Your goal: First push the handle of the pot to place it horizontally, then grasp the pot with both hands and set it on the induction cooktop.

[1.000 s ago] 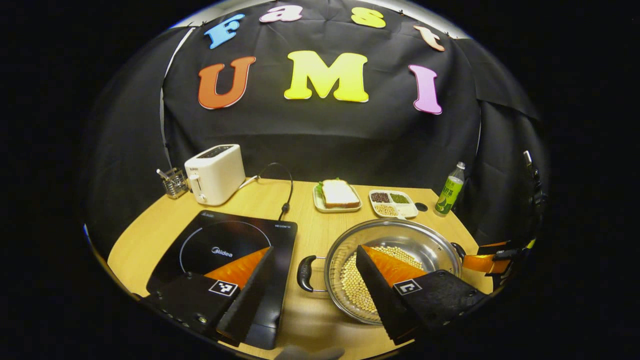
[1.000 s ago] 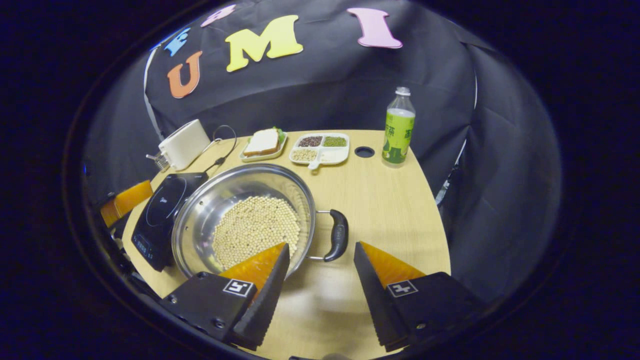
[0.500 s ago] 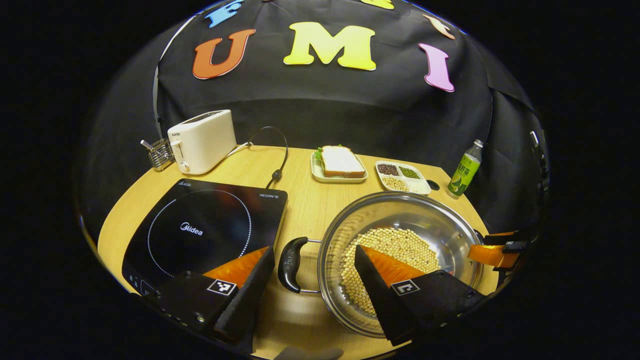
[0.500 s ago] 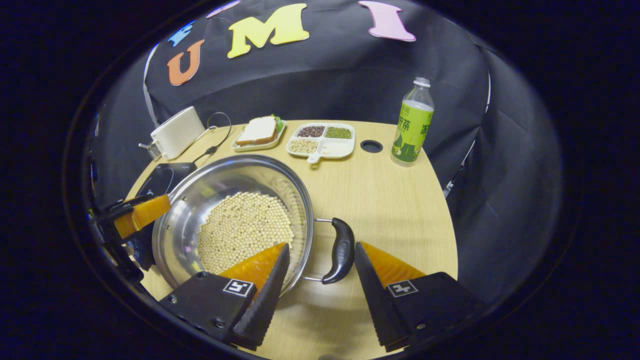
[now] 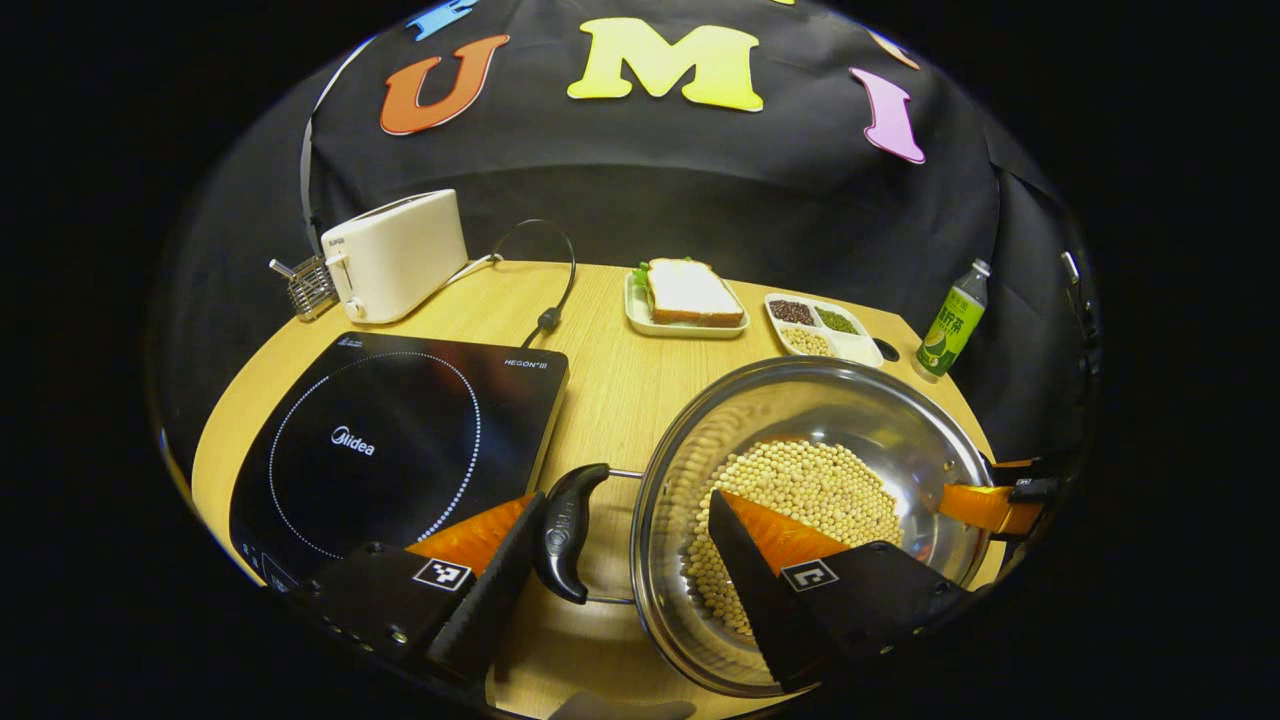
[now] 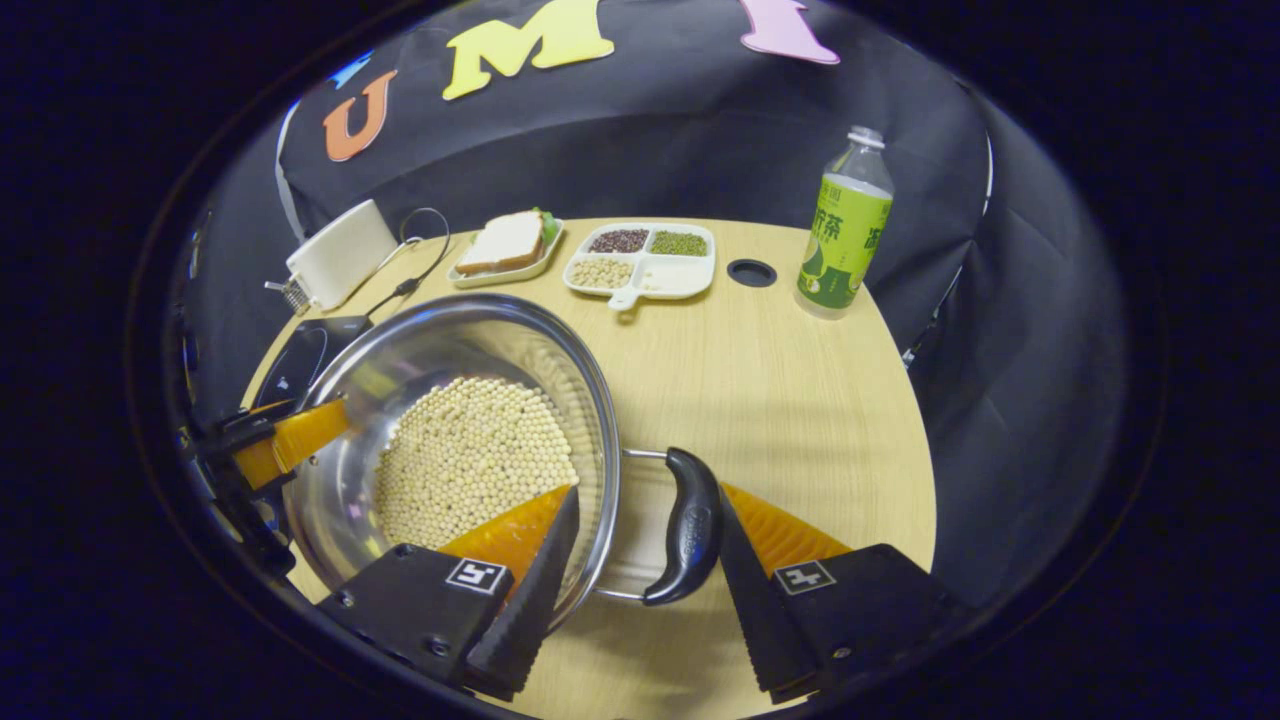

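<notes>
Pot [image 5: 815,470]: steel, wide and shallow, on the wooden table [image 5: 610,380] just right of the induction cooktop [image 5: 400,440]; not on the cooktop
Pot contents: a bed of pale beans [image 5: 800,500] across the bottom
Pot's left handle [image 5: 565,530]: black loop on the side toward the cooktop, lying level
Pot's right handle [image 6: 690,525]: black loop on the opposite side, in the right gripper view, also level
Left gripper [image 5: 625,580]: jaws spread wide, astride the left handle and the pot's near-left rim; one finger lies just beside the outer face of the handle, the other reaches over the rim above the beans; whether the near finger touches the handle I cannot tell; nothing clamped
Right gripper [image 6: 645,575]: jaws spread wide, astride the right handle; one finger is over the beans inside the rim, the other sits against or just beside the handle's outer face; contact cannot be told; nothing clamped
Left gripper seen from the right gripper view [image 6: 270,445]: at the pot's far-left rim
Induction cooktop: black glass, bare ring marking, near-left part of the table
Far side of table: toaster [image 5: 395,255] at far left with a wire holder [image 5: 305,285] beside it, sandwich on a tray [image 5: 690,295] in the middle, divided dish of grains [image 5: 825,330] right of it, green bottle [image 5: 950,325] at far right
</notes>
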